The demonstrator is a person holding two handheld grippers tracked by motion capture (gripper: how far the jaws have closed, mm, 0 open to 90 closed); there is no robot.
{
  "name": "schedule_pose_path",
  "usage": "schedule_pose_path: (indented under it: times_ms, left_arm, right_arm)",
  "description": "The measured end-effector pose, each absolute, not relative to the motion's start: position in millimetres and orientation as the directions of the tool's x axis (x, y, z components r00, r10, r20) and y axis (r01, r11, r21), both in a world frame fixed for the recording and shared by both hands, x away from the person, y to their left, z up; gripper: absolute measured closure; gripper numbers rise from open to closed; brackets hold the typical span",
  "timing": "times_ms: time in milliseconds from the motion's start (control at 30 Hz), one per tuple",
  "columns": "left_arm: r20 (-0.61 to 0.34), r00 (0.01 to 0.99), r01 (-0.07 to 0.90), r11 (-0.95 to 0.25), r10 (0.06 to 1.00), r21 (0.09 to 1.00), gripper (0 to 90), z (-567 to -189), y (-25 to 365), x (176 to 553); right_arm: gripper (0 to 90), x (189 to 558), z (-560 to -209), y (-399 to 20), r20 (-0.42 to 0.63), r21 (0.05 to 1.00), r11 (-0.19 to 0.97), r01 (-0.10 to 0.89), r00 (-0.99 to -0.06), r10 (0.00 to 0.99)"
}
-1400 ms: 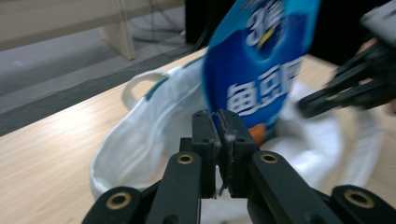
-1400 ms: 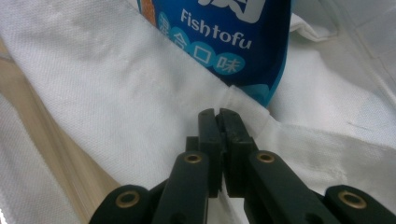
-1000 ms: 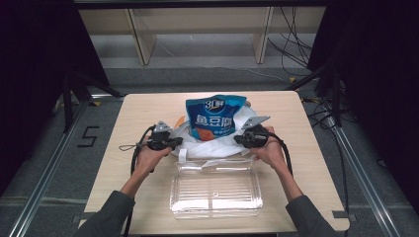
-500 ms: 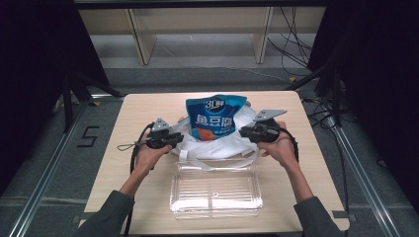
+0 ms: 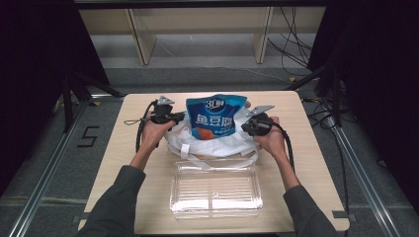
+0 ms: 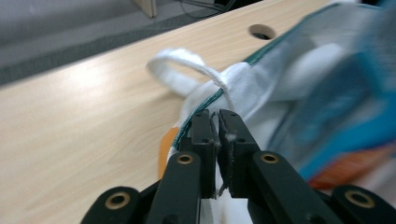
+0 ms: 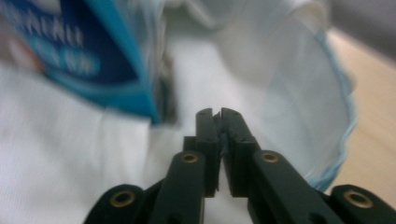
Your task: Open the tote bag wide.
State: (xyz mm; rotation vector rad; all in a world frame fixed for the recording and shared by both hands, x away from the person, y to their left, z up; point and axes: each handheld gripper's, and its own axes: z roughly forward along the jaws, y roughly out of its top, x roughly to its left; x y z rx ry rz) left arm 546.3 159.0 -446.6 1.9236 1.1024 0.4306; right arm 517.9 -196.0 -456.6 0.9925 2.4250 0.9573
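Note:
A white cloth bag (image 5: 212, 143) lies mid-table with a blue snack pouch (image 5: 215, 116) standing in its mouth. My left gripper (image 5: 181, 118) grips the bag's left rim; in the left gripper view its jaws (image 6: 218, 114) have just closed on the green-edged cloth (image 6: 243, 79), beside a white handle loop (image 6: 182, 60). My right gripper (image 5: 245, 126) holds the right rim. In the right gripper view its jaws (image 7: 217, 112) have just closed on a thin fold of the bag (image 7: 56, 154), with the pouch (image 7: 70, 51) blurred at upper left.
A clear plastic tray (image 5: 216, 195) sits between the bag and the table's near edge. The light wooden table (image 5: 123, 163) has bare room on both sides. A cable hole (image 6: 261, 31) lies in the tabletop beyond the bag. Dark floor and rails surround the table.
Both grippers have moved away from the person, the left farther and upward, drawing the bag's rim up around the pouch and away from the tray.

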Motion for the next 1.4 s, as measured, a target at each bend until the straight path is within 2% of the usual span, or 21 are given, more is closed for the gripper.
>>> schedule_pose_path:
  times_ms: [33,100,167,233,300,333,467,500,533,667,733,767,800,900,933,1000,1067,1200,1300,1333,1400]
  left_arm:
    - [-0.112,0.551,0.532,-0.245,0.827,0.810,86.1,-447,159,546]
    - [-0.177,0.518,0.598,-0.207,0.837,0.774,86.8,-470,165,559]
    - [-0.167,0.507,0.611,-0.216,0.845,0.762,87.3,-477,165,561]
    - [-0.196,0.486,0.634,-0.188,0.852,0.750,88.6,-487,164,566]
    - [-0.158,0.497,0.638,-0.236,0.853,0.733,88.7,-492,163,568]
    - [-0.124,0.501,0.633,-0.265,0.856,0.728,89.2,-495,159,570]
    - [-0.104,0.502,0.629,-0.280,0.859,0.725,87.8,-489,158,567]
    - [-0.071,0.525,0.598,-0.309,0.848,0.739,83.1,-477,159,561]
    - [-0.099,0.513,0.575,-0.256,0.853,0.777,81.0,-471,156,555]
    - [-0.077,0.555,0.511,-0.267,0.828,0.817,80.2,-449,158,537]
    - [-0.084,0.612,0.477,-0.282,0.787,0.833,80.8,-435,157,514]
    - [-0.084,0.612,0.477,-0.282,0.787,0.833,81.1,-435,157,514]
    - [-0.078,0.656,0.459,-0.315,0.751,0.830,81.4,-435,153,500]
    - [-0.098,0.697,0.461,-0.339,0.710,0.820,81.9,-439,146,488]
    - [-0.071,0.735,0.445,-0.402,0.674,0.800,82.2,-444,139,481]
    - [-0.067,0.750,0.438,-0.418,0.658,0.796,83.0,-447,135,478]
    - [-0.063,0.782,0.421,-0.451,0.620,0.787,83.6,-453,128,473]
    - [-0.032,0.810,0.426,-0.550,0.586,0.718,85.2,-479,119,471]
    - [-0.034,0.811,0.434,-0.562,0.584,0.704,85.4,-487,119,471]
    - [-0.046,0.810,0.439,-0.552,0.584,0.709,85.8,-487,120,471]
    - [-0.034,0.808,0.434,-0.556,0.589,0.709,84.8,-485,121,470]
  right_arm:
    - [89.1,518,-457,-196,-0.063,0.701,0.526,0.481,-0.693,0.718]
    - [90.0,512,-460,-201,-0.050,0.669,0.545,0.505,-0.702,0.711]
    - [90.0,510,-460,-203,-0.051,0.652,0.559,0.513,-0.706,0.707]
    - [90.0,506,-469,-205,-0.046,0.645,0.563,0.517,-0.709,0.704]
    - [90.0,506,-478,-206,-0.026,0.661,0.540,0.521,-0.704,0.710]
    - [90.0,507,-478,-206,-0.032,0.639,0.559,0.528,-0.708,0.705]
    - [90.0,504,-479,-200,-0.069,0.612,0.596,0.519,-0.716,0.694]
    - [90.0,503,-477,-200,-0.064,0.633,0.579,0.515,-0.710,0.702]
    - [90.0,503,-473,-201,-0.064,0.638,0.574,0.514,-0.707,0.704]
    - [90.0,499,-453,-205,-0.022,0.692,0.509,0.511,-0.691,0.723]
    - [90.0,500,-429,-208,-0.055,0.757,0.488,0.434,-0.702,0.710]
    - [90.0,500,-429,-208,-0.055,0.757,0.488,0.434,-0.702,0.710]
    - [90.0,505,-422,-209,-0.078,0.788,0.472,0.395,-0.696,0.713]
    - [90.0,514,-425,-207,-0.072,0.796,0.458,0.397,-0.688,0.722]
    - [90.0,526,-433,-203,-0.068,0.761,0.483,0.434,-0.686,0.724]
    - [90.0,532,-439,-200,-0.070,0.744,0.486,0.459,-0.670,0.739]
    - [90.0,551,-447,-204,-0.161,0.660,0.553,0.509,-0.623,0.765]
    - [90.0,567,-463,-212,-0.127,0.638,0.513,0.574,-0.579,0.806]
    - [90.0,571,-474,-210,-0.137,0.621,0.526,0.582,-0.580,0.803]
    - [90.0,569,-480,-204,-0.143,0.580,0.546,0.605,-0.584,0.799]
    - [90.0,567,-476,-202,-0.175,0.592,0.565,0.574,-0.593,0.786]
